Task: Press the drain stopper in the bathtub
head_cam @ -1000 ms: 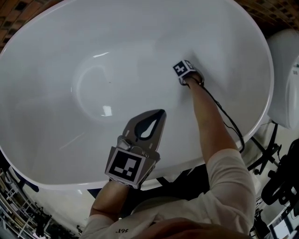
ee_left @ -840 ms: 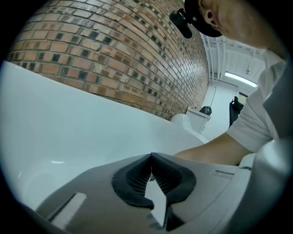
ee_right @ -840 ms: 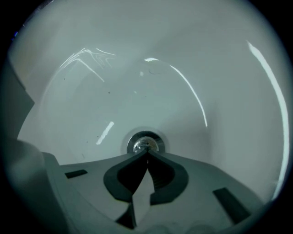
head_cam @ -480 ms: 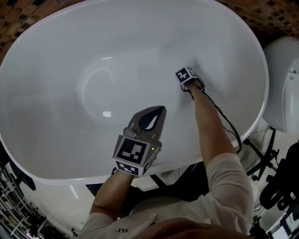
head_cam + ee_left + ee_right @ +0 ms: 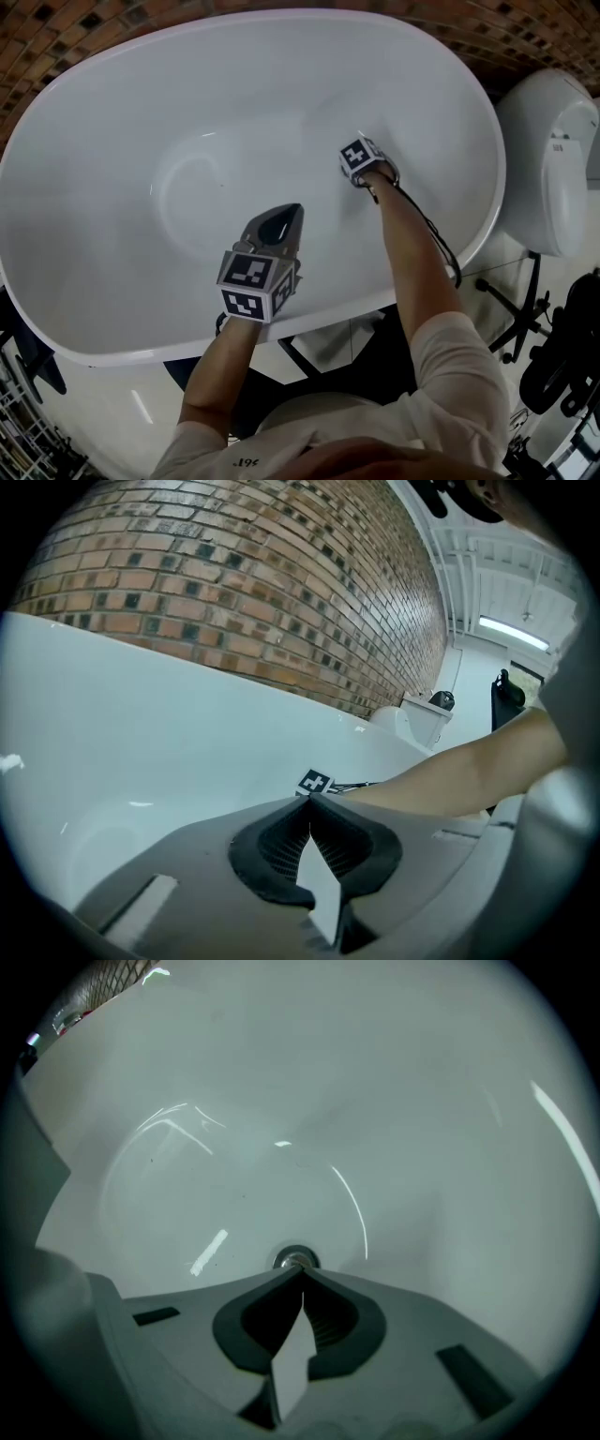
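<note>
Item: white oval bathtub (image 5: 122, 112), seen from above, brick wall (image 5: 234, 592) behind its far rim

- Drain stopper (image 5: 295, 1260): round, metallic, set in the tub floor; in the right gripper view it sits at 12 o'clock, right at the claw tips. Whether they touch it cannot be told
- Right claw (image 5: 300, 1272): pressed together, nothing between the pads, reached deep into the tub; in the head view only its marker cube (image 5: 356, 155) shows, at 1 o'clock from the left claw
- Left claw (image 5: 289, 210): pressed together, empty, held above the near side of the tub, pointing to 12 o'clock
- Black cable (image 5: 436, 239): runs from the right claw along the forearm
- Toilet (image 5: 544, 159): white, outside the tub at 3 o'clock
</note>
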A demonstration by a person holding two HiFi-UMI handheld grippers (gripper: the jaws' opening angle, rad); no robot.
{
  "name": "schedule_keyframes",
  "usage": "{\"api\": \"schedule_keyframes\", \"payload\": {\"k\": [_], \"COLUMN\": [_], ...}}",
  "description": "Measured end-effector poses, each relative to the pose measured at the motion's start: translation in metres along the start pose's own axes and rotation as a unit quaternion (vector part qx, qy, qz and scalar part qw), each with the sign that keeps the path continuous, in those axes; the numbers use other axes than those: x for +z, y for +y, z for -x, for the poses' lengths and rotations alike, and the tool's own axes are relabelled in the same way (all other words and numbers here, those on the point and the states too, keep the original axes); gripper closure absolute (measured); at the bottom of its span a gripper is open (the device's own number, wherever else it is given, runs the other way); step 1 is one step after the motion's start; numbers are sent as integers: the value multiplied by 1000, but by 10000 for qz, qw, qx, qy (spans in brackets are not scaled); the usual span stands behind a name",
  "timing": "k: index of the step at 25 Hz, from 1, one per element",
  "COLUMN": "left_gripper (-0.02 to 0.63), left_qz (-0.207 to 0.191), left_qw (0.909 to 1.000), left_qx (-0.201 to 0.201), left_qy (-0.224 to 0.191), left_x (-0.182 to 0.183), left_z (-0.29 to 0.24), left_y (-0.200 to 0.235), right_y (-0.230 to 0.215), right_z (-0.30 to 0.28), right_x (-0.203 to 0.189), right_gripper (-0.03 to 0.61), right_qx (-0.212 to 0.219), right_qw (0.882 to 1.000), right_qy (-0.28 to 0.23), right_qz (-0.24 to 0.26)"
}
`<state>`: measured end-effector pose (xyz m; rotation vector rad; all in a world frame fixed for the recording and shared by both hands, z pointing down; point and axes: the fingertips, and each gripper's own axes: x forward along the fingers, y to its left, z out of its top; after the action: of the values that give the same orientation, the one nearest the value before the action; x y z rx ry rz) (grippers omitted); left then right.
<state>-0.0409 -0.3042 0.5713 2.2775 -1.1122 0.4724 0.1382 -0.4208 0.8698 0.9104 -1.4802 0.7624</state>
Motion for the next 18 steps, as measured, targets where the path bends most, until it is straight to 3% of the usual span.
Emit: {"api": "schedule_keyframes", "payload": {"k": [7, 18], "left_gripper": [607, 607], "left_qz": [420, 484], "left_qw": [9982, 9950], "left_qx": [291, 424], "left_qy": [-301, -759], "left_x": [21, 49], "left_z": [19, 66], "left_y": [19, -10], "right_y": [-9, -4], "right_z": [51, 135], "right_x": [4, 5], "right_gripper": [569, 569], "right_qx": [-179, -173], "right_qw": [9995, 9961], "right_qy": [-262, -855], "right_qz": [-50, -116]}}
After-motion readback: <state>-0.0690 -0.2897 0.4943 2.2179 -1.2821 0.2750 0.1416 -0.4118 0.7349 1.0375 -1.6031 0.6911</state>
